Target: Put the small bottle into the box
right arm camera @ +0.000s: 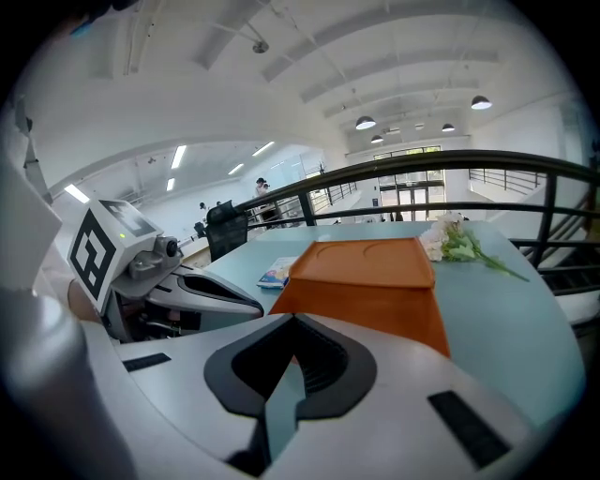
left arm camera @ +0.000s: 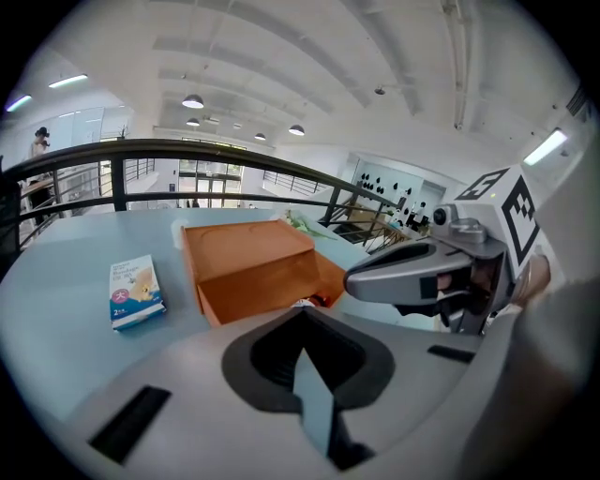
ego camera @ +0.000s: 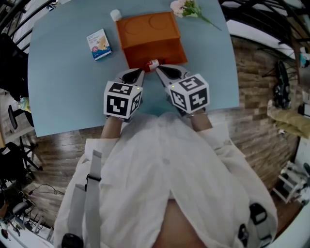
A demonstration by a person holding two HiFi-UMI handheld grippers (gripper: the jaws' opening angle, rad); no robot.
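Observation:
The small bottle point(ego camera: 153, 63), white with a red end, lies on the blue table at the open front of the orange box point(ego camera: 150, 34). My left gripper point(ego camera: 142, 72) and right gripper point(ego camera: 158, 69) sit side by side just short of it, tips angled toward each other. Both are shut with nothing held. In the left gripper view a sliver of the bottle point(left arm camera: 313, 301) shows just past my shut left gripper point(left arm camera: 303, 326), below the box point(left arm camera: 248, 267), with the right gripper point(left arm camera: 403, 272) alongside. The right gripper view has the box point(right arm camera: 370, 281) beyond my shut right gripper point(right arm camera: 292, 328), and the bottle is hidden.
A small blue-and-white carton point(ego camera: 99, 44) lies left of the box. A white round object point(ego camera: 115, 15) rests at the box's far left corner. Flowers point(ego camera: 189, 8) lie at the far right. The table's near edge point(ego camera: 68, 130) runs just behind my grippers.

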